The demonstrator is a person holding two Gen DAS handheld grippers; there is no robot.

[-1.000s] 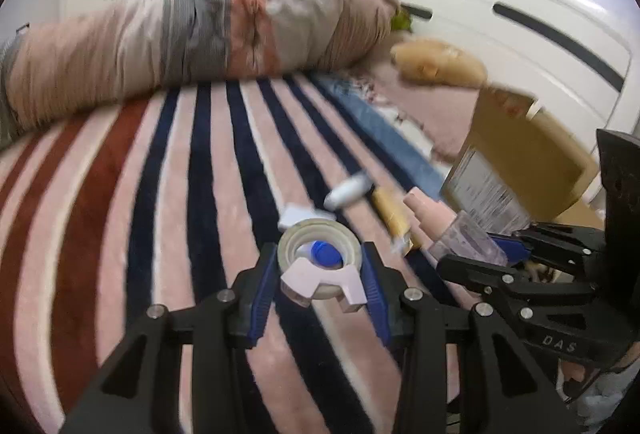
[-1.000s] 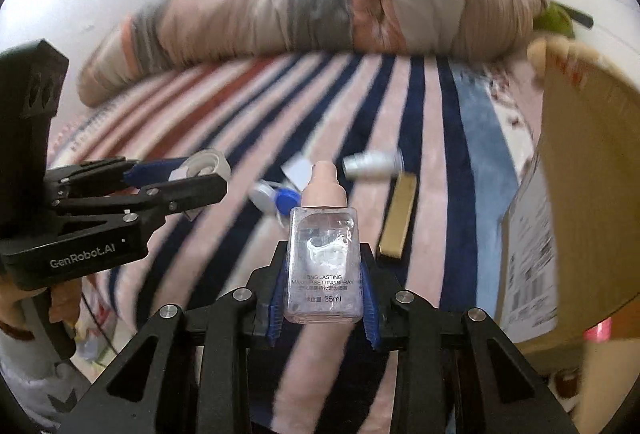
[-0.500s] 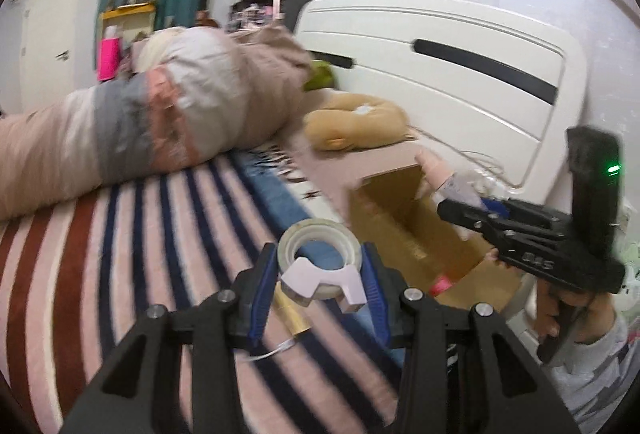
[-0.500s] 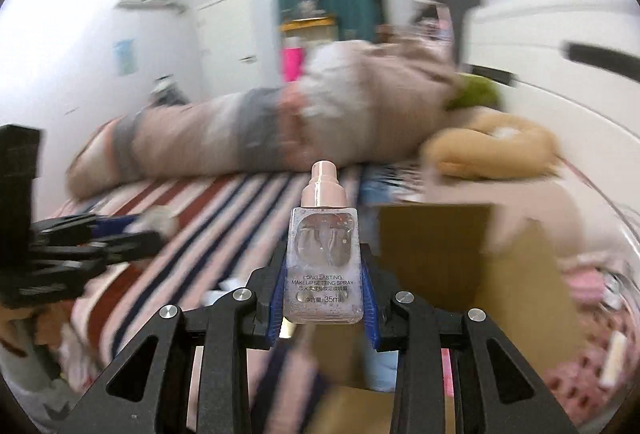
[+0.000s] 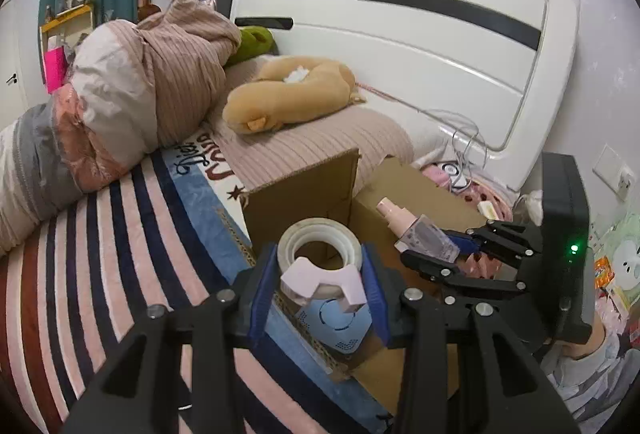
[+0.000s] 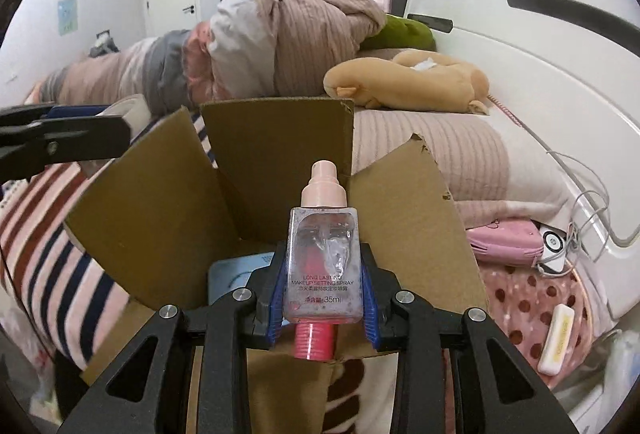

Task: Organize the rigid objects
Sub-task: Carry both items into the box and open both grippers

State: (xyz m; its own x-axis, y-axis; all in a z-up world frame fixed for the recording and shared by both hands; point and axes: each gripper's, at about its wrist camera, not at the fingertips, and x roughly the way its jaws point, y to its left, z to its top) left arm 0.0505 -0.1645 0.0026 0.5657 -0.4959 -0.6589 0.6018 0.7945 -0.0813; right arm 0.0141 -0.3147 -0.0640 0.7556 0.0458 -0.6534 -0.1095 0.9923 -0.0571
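My left gripper [image 5: 320, 290] is shut on a white tape roll with a pink dispenser [image 5: 320, 266], held over the near edge of an open cardboard box [image 5: 304, 190]. My right gripper [image 6: 324, 294] is shut on a clear makeup spray bottle with a pink cap [image 6: 324, 254], held above the same box [image 6: 160, 218]. The bottle [image 5: 420, 232] and right gripper [image 5: 452, 254] also show in the left wrist view, over the box. A light blue object [image 5: 334, 322] and a pink ribbed object [image 6: 314, 342] lie inside the box.
The box stands on a striped bed cover [image 5: 100, 254]. A rolled quilt [image 5: 140, 82] and a tan plush toy [image 5: 288, 94] lie behind it, near the white headboard [image 5: 420, 34]. A pink pouch [image 6: 504, 242], cables and a small white bar [image 6: 556, 338] lie right of the box.
Both grippers have swung right from the striped bed cover, each with its object, and now hover over the open cardboard box. Grips are unchanged.
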